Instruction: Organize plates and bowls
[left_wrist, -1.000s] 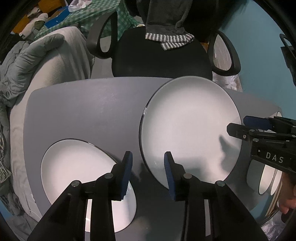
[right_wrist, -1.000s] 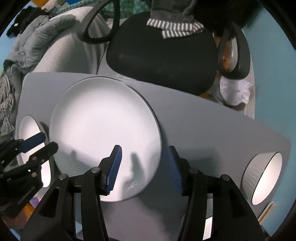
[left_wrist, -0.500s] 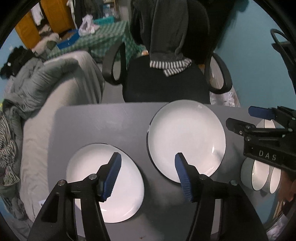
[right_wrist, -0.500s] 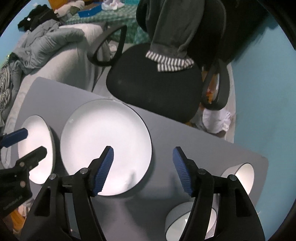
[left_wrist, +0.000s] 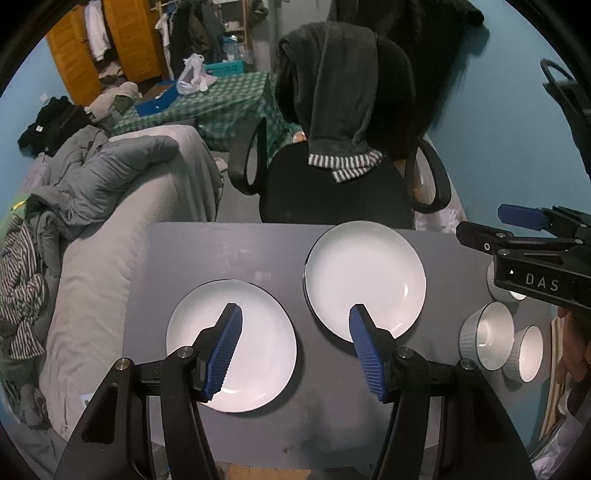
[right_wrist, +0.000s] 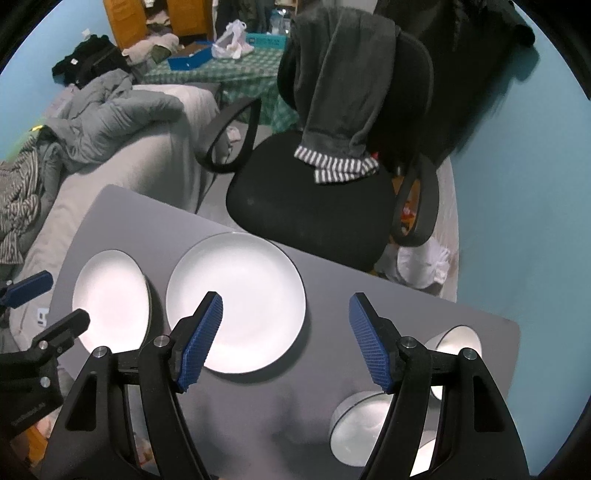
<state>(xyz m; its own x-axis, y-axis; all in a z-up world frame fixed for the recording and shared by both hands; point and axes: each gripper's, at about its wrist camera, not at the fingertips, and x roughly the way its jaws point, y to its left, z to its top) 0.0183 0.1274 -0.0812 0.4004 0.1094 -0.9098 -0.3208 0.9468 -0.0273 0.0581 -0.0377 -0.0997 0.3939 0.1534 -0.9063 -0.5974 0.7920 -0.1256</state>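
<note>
Two plates side by side: near-left plate (left_wrist: 236, 343) under left gripper (left_wrist: 295, 347), far-right plate (right_wrist: 236, 301) nearer right gripper (right_wrist: 286, 341). Both spread wide, grasping nothing

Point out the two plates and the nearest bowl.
Left plate (left_wrist: 258, 354), left wrist view, bare centre.
Right plate (left_wrist: 364, 273), left wrist view, bare centre.
Nearest bowl (right_wrist: 354, 432), right wrist view, white inside.
</note>
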